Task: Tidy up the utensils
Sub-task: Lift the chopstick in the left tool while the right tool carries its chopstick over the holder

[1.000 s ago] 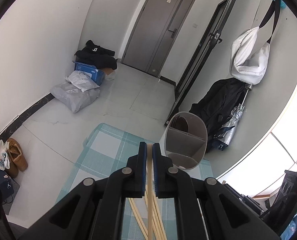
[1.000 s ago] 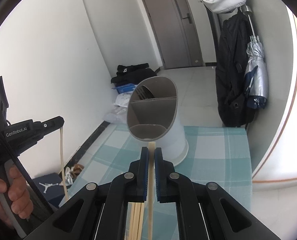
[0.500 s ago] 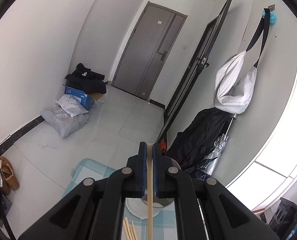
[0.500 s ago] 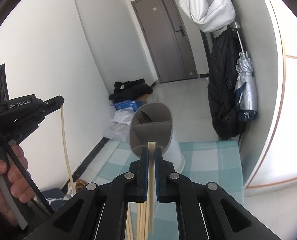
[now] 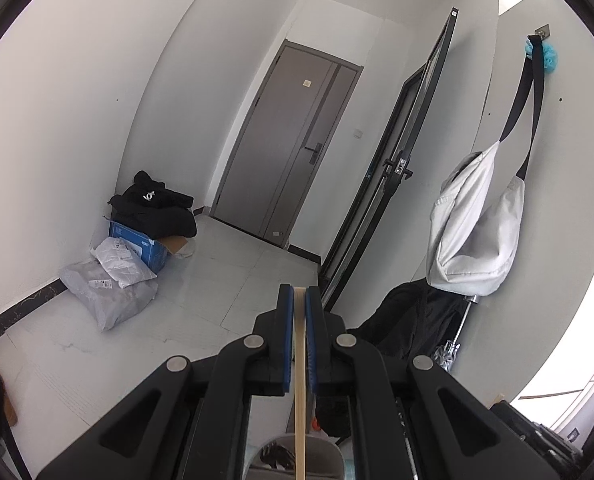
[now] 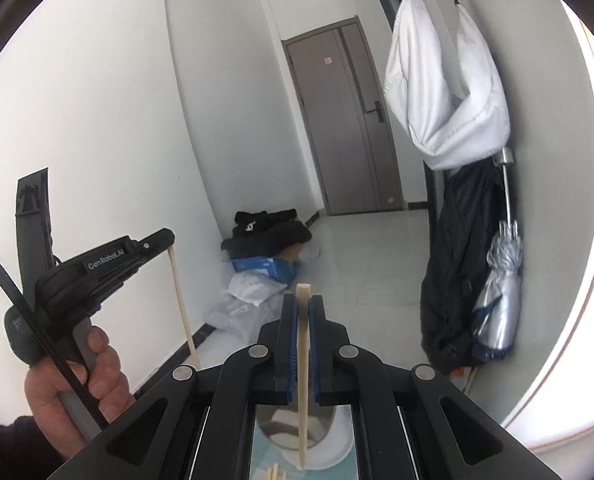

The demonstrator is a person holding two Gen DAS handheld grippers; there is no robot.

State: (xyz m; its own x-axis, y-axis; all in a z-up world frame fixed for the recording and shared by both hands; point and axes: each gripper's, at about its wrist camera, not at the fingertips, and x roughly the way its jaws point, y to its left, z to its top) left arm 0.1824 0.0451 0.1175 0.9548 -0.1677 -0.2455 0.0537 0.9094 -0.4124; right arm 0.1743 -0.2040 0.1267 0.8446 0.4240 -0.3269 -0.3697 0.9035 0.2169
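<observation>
My left gripper is shut on a pale wooden chopstick that hangs straight down between its blue pads. Below it, part of the grey utensil holder shows at the bottom edge. My right gripper is shut on another chopstick, its top end poking just above the pads and its lower end over the white holder. In the right wrist view the left gripper appears at the left, held by a hand, with its chopstick dangling. More chopsticks lie on the checked cloth.
A grey door stands at the end of the tiled hall. A blue box, black clothes and plastic parcels lie by the left wall. A white bag, a black backpack and a silver umbrella hang at the right.
Both grippers have risen with their chopsticks; the holder and checked cloth have dropped toward the bottom edge of both views. The left gripper in the right wrist view sits higher.
</observation>
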